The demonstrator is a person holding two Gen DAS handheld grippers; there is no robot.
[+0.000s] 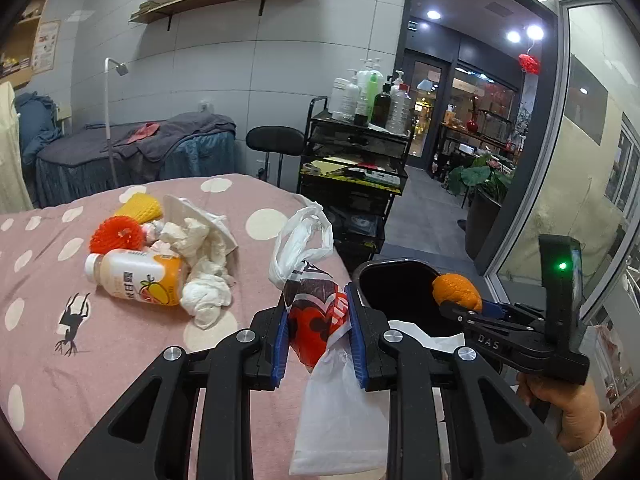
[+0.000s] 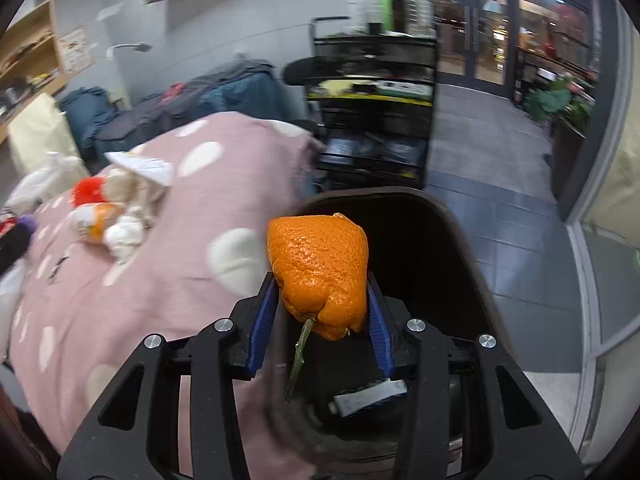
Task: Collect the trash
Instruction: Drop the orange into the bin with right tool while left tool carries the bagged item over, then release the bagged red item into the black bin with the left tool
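Observation:
My left gripper (image 1: 318,330) is shut on a white plastic bag (image 1: 316,320) with a red and black print, held above the pink dotted bed cover (image 1: 120,360). My right gripper (image 2: 320,308) is shut on an orange peel (image 2: 320,272) with a green stem, held over the open black trash bin (image 2: 420,240). The peel (image 1: 456,290) and the bin (image 1: 396,292) also show in the left wrist view, right of the bag. On the bed lie a juice bottle (image 1: 136,276), crumpled white tissues (image 1: 204,280), a red foam net (image 1: 116,234) and a yellow foam net (image 1: 138,208).
A black trolley (image 1: 352,160) with bottles stands behind the bin, a black stool (image 1: 274,140) beside it. A second bed with dark covers (image 1: 132,152) is at the back left. A white packet (image 2: 368,396) lies in the bin. A glass wall (image 1: 580,160) is on the right.

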